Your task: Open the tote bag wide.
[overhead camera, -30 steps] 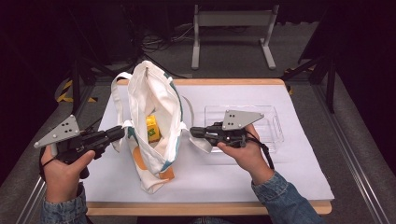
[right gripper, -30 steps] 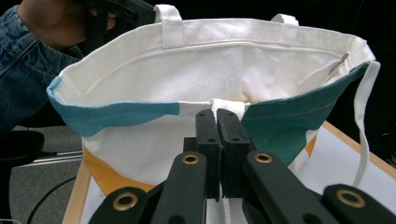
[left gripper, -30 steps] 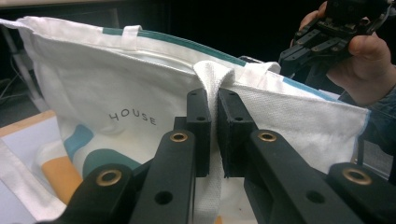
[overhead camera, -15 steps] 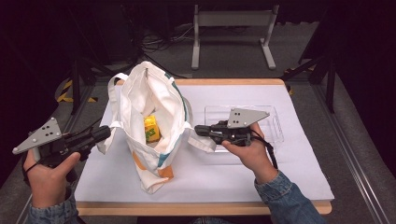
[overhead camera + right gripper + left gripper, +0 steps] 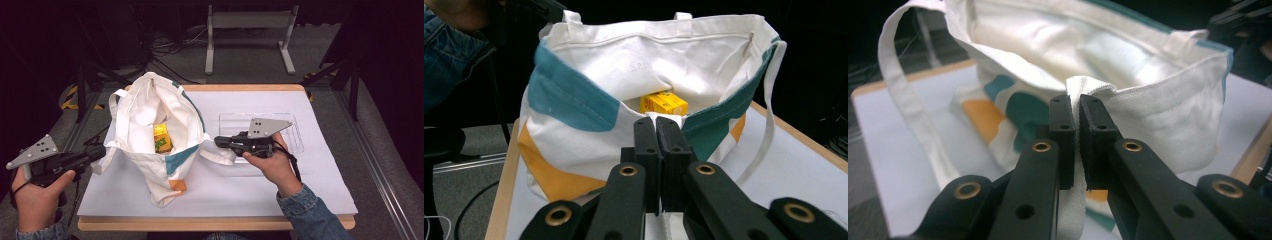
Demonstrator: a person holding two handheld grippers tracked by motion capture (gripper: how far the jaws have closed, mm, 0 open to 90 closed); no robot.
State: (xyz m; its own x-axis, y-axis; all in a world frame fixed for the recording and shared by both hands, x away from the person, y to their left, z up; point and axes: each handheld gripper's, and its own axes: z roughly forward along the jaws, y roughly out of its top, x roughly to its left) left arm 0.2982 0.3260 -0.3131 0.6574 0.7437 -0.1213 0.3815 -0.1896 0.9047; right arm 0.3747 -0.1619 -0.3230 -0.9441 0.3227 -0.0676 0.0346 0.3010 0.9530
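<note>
Two grippers pinch opposite rims of the white tote bag (image 5: 150, 135), which stands open on the table (image 5: 260, 197): the left gripper (image 5: 1075, 135) and the right gripper (image 5: 658, 150) both clamp cloth. Inside the bag lies a yellow juice carton (image 5: 161, 138).

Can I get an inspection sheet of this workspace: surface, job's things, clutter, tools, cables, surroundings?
Surface: table under a pale sheet, wooden edge showing.
Job's things: white tote bag with teal and orange patches, mouth held open; yellow carton inside it.
Clutter: clear plastic tray behind the right hand.
Tools: left tool shut on the bag's rim; right tool shut on the opposite rim; they hold it from opposite sides.
Cables: black cable trailing from the right tool; loose cables on the floor beyond.
Surroundings: dark room, grey metal stand behind the table.
</note>
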